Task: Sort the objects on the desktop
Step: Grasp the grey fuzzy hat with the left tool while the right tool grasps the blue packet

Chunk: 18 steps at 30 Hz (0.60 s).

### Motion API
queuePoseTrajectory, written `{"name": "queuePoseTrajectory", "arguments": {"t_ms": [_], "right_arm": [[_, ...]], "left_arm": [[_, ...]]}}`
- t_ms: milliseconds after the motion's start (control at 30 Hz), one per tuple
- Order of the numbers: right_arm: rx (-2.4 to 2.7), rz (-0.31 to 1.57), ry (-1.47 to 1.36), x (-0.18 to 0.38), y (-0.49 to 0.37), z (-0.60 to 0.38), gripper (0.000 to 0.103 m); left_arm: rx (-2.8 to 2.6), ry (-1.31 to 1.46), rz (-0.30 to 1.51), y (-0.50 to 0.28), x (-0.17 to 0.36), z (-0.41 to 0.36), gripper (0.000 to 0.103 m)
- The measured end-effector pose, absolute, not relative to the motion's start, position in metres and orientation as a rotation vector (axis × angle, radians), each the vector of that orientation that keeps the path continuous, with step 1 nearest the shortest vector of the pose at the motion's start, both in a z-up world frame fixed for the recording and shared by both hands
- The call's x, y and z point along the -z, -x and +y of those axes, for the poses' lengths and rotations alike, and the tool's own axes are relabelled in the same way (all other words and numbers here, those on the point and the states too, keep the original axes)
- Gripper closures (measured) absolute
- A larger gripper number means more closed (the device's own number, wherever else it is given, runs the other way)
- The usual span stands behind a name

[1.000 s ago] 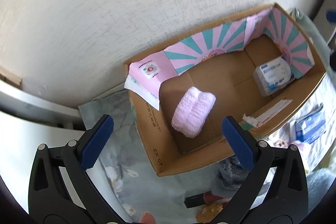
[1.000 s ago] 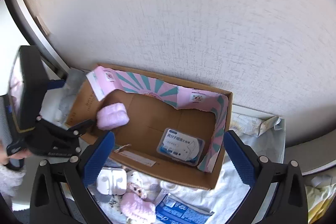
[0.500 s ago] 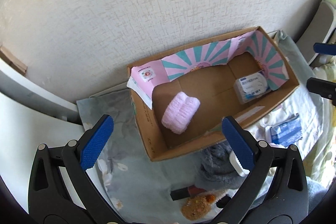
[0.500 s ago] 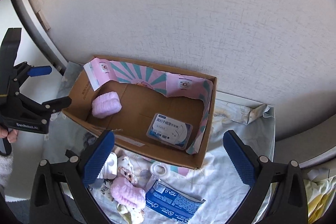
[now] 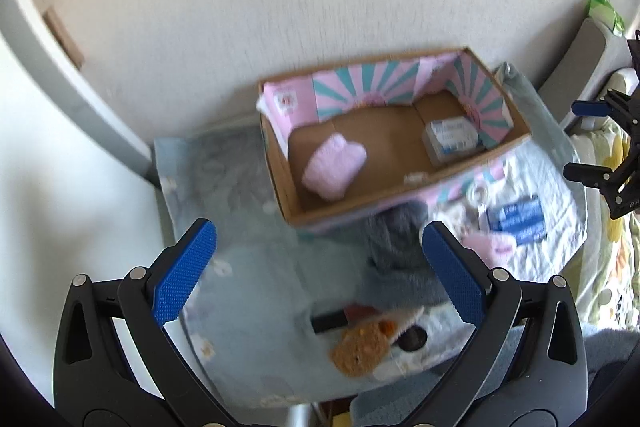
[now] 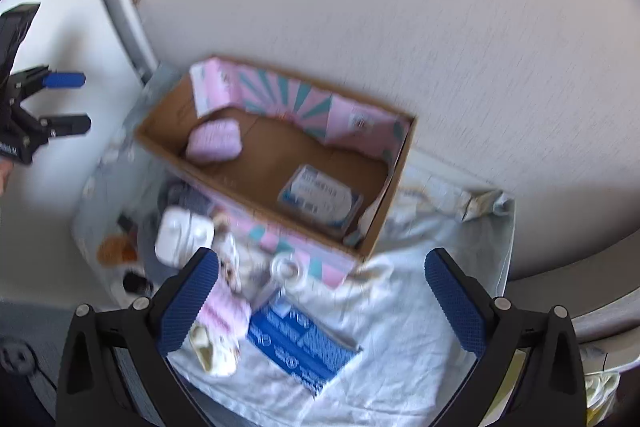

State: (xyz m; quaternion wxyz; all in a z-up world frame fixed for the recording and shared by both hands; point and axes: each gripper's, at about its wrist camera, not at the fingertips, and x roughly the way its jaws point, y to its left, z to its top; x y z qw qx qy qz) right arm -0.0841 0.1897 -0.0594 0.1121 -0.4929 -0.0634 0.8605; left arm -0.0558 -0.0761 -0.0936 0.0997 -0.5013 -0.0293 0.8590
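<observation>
- Hovering wide open and empty, the right gripper (image 6: 320, 291) hung nearest the blue packet (image 6: 302, 345), lying diagonally just below its fingers, outside the box (image 6: 384, 211).
- The left gripper (image 5: 318, 271) gaped empty too, farther off.

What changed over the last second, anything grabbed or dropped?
Both grippers pulled back and up from the cardboard box, so it looks smaller and more of the clutter in front shows. The left gripper and right gripper stayed open and empty; nothing was grabbed or dropped. The pink fuzzy roll and white packet stayed put inside the box.
</observation>
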Motion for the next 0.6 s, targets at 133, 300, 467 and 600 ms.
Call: {"name": "queuePoseTrajectory", "arguments": {"t_ms": [133,300,467,600], "right_arm": [[-2.517,-0.253,1.527,0.085,0.071,0.186,0.000],[-2.515,-0.266,1.622,0.115,0.060,0.186,0.000],[-2.498,-0.324,1.705,0.145,0.055,0.187,0.000],[-2.494,-0.363,1.755,0.164,0.053,0.188,0.000]], "left_arm": [[-2.496,1.519,-0.097,0.035,0.122,-0.066,0.000],[-2.411,1.540,-0.159,0.022,0.148,-0.050,0.000],[-2.355,1.549,-0.157,0.020,0.172,-0.024,0.000],[-2.349,1.557,-0.210,0.025,0.186,-0.003,0.000]]}}
